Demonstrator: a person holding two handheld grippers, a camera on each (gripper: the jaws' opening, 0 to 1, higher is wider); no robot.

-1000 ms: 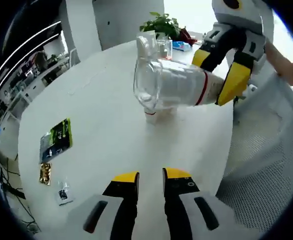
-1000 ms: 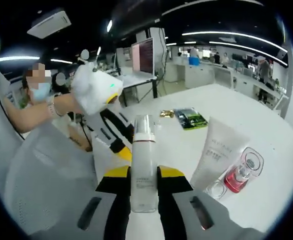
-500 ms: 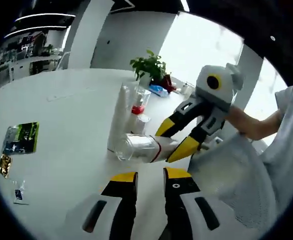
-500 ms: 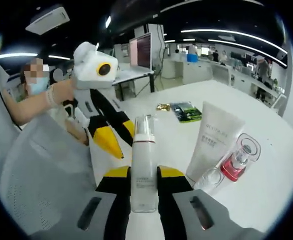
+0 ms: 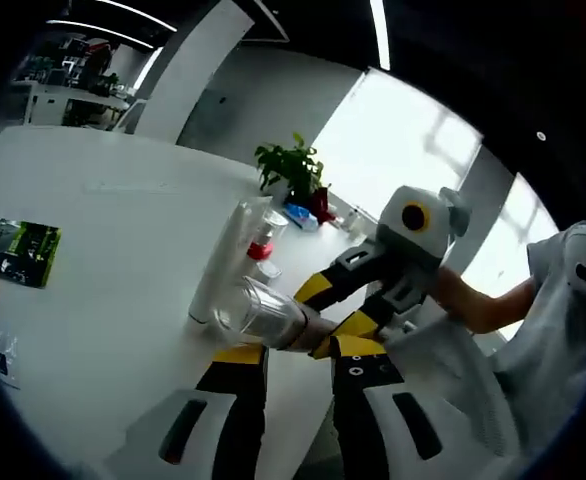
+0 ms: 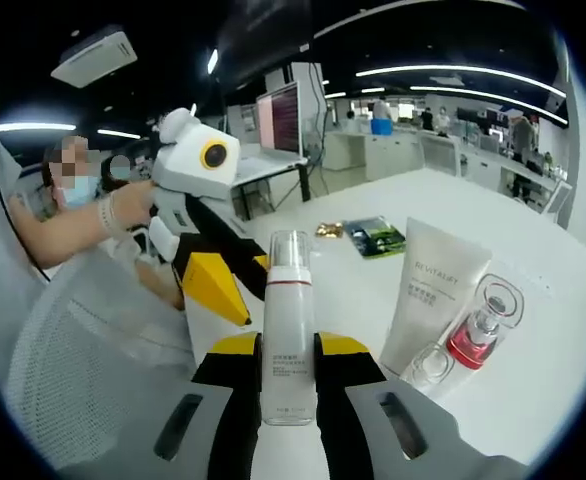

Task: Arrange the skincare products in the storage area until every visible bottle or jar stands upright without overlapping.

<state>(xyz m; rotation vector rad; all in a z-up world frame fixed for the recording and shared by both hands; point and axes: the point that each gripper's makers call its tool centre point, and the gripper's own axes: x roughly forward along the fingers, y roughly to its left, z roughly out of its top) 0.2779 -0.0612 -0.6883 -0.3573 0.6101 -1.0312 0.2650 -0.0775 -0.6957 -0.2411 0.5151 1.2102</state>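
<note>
Gripping the tall white pump bottle with its clear cap and red band [image 6: 288,340], the right gripper [image 6: 288,372] has its jaws closed on the body, well ahead of the left gripper [image 5: 298,362], whose narrowly parted jaws carry nothing. Just right of the bottle stand a white squeeze tube [image 6: 431,300] and a clear red-filled perfume bottle [image 6: 481,325] on the white table [image 6: 533,380]. Setting down carelessly risks toppling them.

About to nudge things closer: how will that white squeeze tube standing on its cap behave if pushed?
The white tube stands inverted on a small cap, widening upward, so it probably tips easily. Its soft body likely dents under pressure. It looks very close to the red bottle, which could get knocked.
</note>
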